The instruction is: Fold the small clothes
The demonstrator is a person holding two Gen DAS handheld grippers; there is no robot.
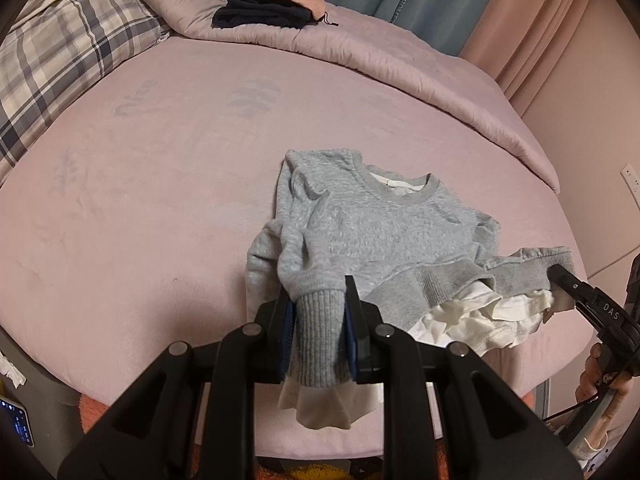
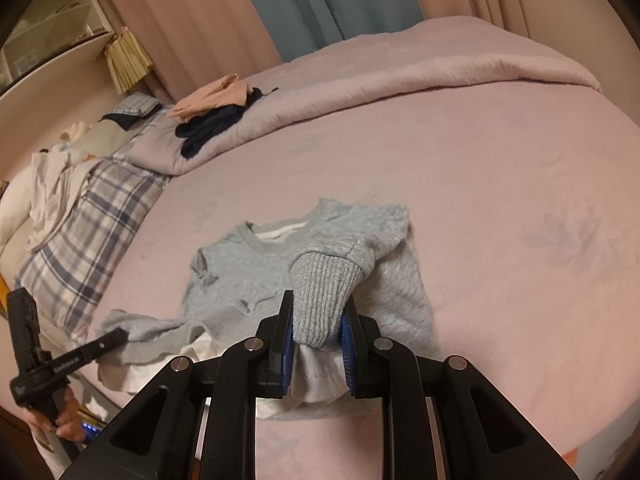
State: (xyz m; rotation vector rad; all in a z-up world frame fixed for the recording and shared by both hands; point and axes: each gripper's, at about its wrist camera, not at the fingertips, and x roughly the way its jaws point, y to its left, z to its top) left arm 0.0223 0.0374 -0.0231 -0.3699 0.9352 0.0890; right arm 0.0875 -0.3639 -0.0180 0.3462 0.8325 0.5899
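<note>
A grey sweatshirt (image 1: 372, 220) with a white lining lies collar away from me on the pink bed sheet (image 1: 140, 200), near the front edge. In the left wrist view my left gripper (image 1: 318, 292) is shut on the ribbed hem at one bottom corner. White lining hangs below its blue pads. At the far right of that view my right gripper (image 1: 556, 274) pinches the other ribbed corner. The right wrist view shows the right gripper (image 2: 318, 304) shut on ribbed fabric of the sweatshirt (image 2: 248, 264). The left gripper (image 2: 116, 336) holds the hem at the left, with a hand below it.
Folded navy and peach clothes (image 1: 268, 4) rest on a rolled pink quilt (image 1: 400, 60) at the back. A plaid pillow (image 1: 60, 64) lies at the left. Curtains (image 2: 304, 0) hang behind the bed. A device with a lit display (image 1: 18, 420) stands below the bed's front edge.
</note>
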